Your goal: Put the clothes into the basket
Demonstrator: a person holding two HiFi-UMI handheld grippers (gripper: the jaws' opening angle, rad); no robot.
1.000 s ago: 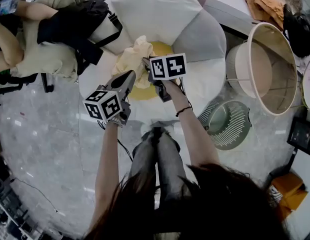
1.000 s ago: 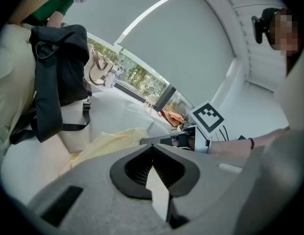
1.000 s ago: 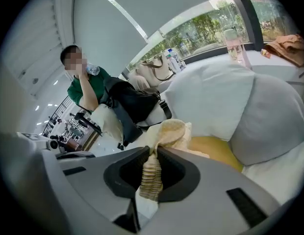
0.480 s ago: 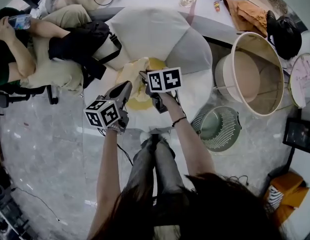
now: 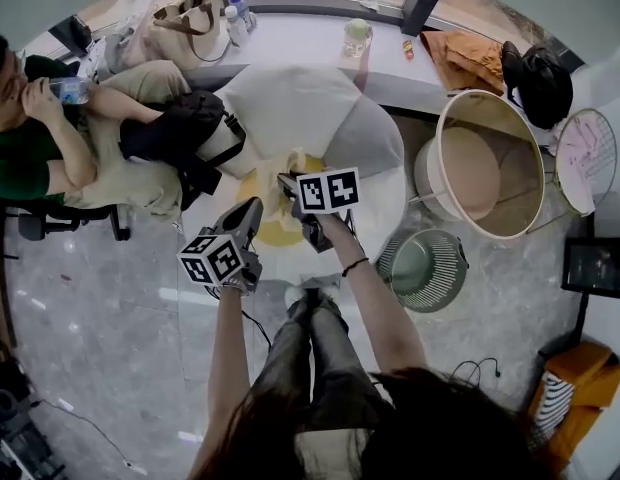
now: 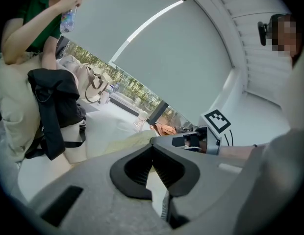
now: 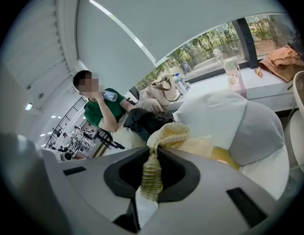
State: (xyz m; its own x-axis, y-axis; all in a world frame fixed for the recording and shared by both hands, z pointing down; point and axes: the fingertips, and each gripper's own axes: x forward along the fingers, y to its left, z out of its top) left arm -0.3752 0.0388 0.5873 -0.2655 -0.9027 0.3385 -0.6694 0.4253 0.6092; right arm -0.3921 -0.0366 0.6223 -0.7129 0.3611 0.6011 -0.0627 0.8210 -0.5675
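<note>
A cream knitted garment [image 5: 274,175] hangs above the yellow seat cushion [image 5: 278,232] of a white chair. My right gripper [image 5: 286,182] is shut on it. A bunched fold of the garment [image 7: 177,133] is pinched between the right gripper's [image 7: 154,152] jaws and spills out past the tips. My left gripper [image 5: 252,208] is just left of the right one. In the left gripper view its [image 6: 152,144] jaws meet at the tip, and the pale garment [image 6: 126,142] runs away from them. A green slatted basket [image 5: 460,268] stands on the floor to the right.
A big round beige hamper [image 5: 530,213] lies tipped beside the chair. A white pillow [image 5: 290,103] and a grey cushion [image 5: 368,140] fill the chair's back. A seated person [image 5: 50,153] with a black bag [image 5: 175,133] is close on the left. A ledge [image 5: 290,33] holds bottles.
Both grippers have risen together, and the cream garment has come up off the yellow cushion with them. The jaws have stayed as they were.
</note>
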